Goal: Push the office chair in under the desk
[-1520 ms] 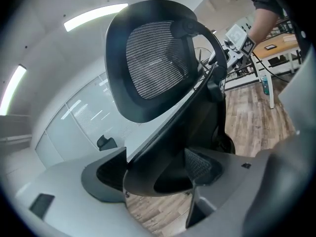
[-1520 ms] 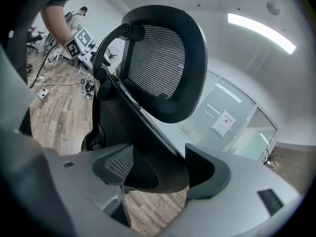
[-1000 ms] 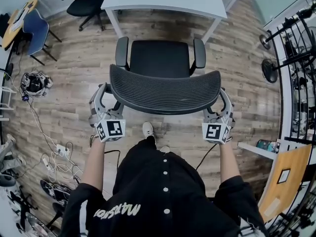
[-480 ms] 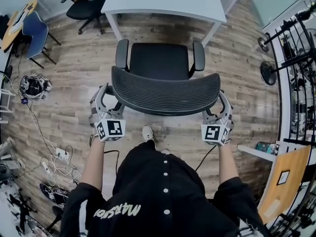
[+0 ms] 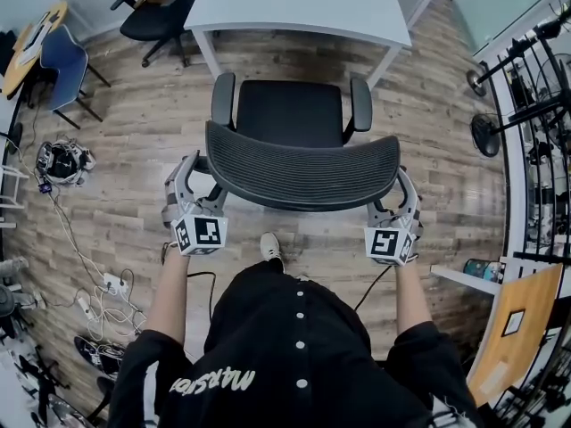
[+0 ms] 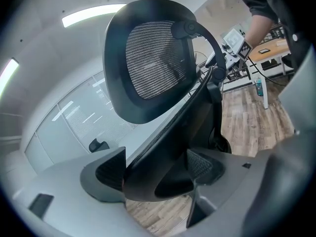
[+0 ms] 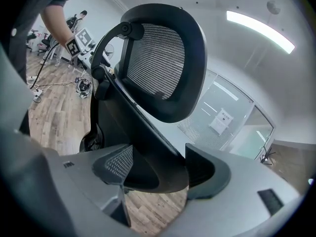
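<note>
Black mesh-backed office chair [image 5: 303, 172] stands on wood-plank floor [image 5: 134, 132], seat facing white counter [image 5: 294, 3], just short of its near edge. Left hand-held gripper [image 5: 198, 172] clamps backrest's left edge; right hand-held gripper [image 5: 400, 190] clamps right edge. Gripper views: backrest rim wedged between each pair of jaws.

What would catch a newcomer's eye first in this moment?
The black mesh-backed office chair fills the middle of the head view, its backrest clamped at each end by the left hand-held gripper and the right hand-held gripper. The white desk stands just ahead, wood floor showing between it and the seat.
</note>
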Demonstrator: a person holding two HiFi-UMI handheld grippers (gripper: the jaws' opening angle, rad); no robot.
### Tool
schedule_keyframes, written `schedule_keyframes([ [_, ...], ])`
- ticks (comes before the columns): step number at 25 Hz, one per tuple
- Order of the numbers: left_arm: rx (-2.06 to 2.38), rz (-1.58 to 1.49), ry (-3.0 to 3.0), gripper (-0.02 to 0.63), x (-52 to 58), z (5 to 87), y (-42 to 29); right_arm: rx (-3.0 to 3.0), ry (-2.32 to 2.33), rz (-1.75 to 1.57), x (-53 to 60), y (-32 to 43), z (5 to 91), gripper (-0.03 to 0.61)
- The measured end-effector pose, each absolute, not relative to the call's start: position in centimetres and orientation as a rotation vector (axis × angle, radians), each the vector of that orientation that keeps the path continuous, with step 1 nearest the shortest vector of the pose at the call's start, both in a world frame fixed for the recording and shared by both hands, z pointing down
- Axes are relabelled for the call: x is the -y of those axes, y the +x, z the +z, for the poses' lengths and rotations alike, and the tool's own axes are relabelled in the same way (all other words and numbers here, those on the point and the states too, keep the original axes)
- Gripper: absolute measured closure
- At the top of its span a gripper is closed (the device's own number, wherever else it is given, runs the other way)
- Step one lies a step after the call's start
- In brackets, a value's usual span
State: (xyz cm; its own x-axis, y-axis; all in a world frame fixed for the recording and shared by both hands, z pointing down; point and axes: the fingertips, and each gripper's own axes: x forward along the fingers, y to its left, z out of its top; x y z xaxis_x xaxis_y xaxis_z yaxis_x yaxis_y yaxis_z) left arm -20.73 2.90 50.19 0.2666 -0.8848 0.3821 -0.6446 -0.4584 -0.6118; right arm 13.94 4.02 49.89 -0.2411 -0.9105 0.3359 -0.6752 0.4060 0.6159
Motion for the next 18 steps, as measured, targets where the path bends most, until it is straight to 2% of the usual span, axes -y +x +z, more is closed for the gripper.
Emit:
schedule_keyframes([
  [18, -1.343, -0.969, -2.237, 0.244, -0.2, 50.1, -22.0, 1.954, 1.393, -0.431, -2.7, 12.6, 50.0, 0.255],
])
